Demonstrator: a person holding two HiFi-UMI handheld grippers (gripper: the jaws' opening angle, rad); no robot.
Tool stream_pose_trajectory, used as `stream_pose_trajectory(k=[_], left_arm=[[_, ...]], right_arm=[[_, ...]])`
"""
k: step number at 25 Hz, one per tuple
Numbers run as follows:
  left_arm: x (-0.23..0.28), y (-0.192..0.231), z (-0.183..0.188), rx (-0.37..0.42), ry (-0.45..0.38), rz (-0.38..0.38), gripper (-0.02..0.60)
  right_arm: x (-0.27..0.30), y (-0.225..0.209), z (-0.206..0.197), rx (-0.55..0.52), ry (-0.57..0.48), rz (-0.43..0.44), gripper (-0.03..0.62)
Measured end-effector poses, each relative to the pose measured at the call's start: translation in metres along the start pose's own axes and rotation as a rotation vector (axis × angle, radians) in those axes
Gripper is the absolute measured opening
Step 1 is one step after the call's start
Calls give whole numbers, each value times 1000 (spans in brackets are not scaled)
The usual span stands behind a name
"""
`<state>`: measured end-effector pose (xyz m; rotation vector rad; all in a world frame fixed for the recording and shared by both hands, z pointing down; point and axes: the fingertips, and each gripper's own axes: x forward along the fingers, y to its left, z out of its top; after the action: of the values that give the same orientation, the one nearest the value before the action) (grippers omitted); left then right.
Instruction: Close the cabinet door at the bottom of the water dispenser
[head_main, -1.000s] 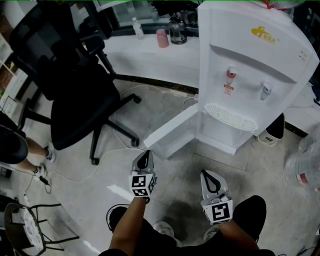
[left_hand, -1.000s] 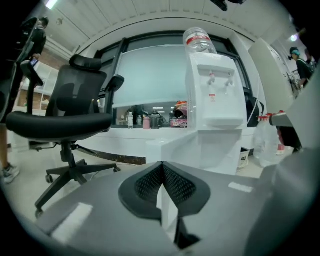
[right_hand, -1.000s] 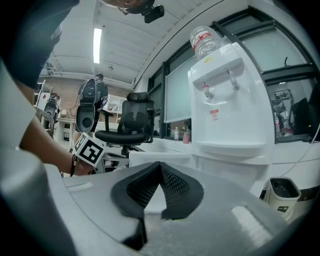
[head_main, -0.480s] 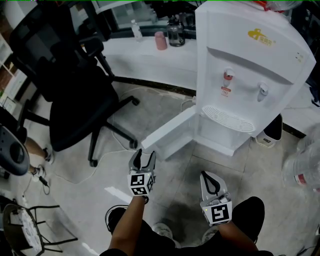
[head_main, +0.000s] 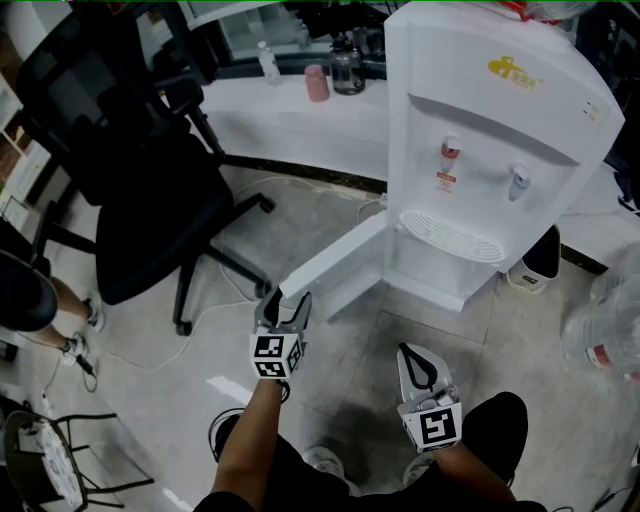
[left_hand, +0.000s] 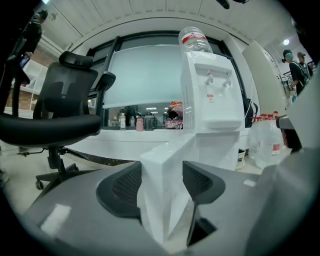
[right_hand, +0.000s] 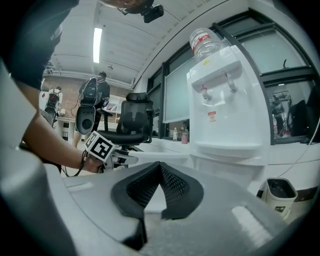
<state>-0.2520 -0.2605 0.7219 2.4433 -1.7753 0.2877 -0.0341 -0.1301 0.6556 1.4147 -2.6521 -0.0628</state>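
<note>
White plastic makes up the cabinet door. In the head view we see it swung wide open from the bottom of the water dispenser, with its free edge reaching out over the grey floor toward eight o'clock from the dispenser's base.

Our left tool sits right at that free edge. Its jaws have just been opening and now stand spread wide. In the left gripper view the door's edge stands upright between the two dark pads. The left pad is close against one face, and a gap shows on the right side, so the door is released rather than clamped.

Our right tool hangs over the floor at about four o'clock from the left one, well apart from the door. In the right gripper view its pads meet at the tips, clenched on nothing.

A black office chair stands at ten o'clock from the left tool. Beyond it a white tabletop carries a pink cup. A small bin sits on the floor at the dispenser's four o'clock side.
</note>
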Motion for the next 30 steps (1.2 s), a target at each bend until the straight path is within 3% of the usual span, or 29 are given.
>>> stream_pose_trajectory(k=[18, 30], left_arm=[[-27, -36, -6, 19, 16, -38, 261], [-43, -73, -9, 21, 27, -93, 256]], right_arm=[[5, -1, 9, 15, -34, -11, 5], [4, -18, -11, 71, 20, -39, 5]])
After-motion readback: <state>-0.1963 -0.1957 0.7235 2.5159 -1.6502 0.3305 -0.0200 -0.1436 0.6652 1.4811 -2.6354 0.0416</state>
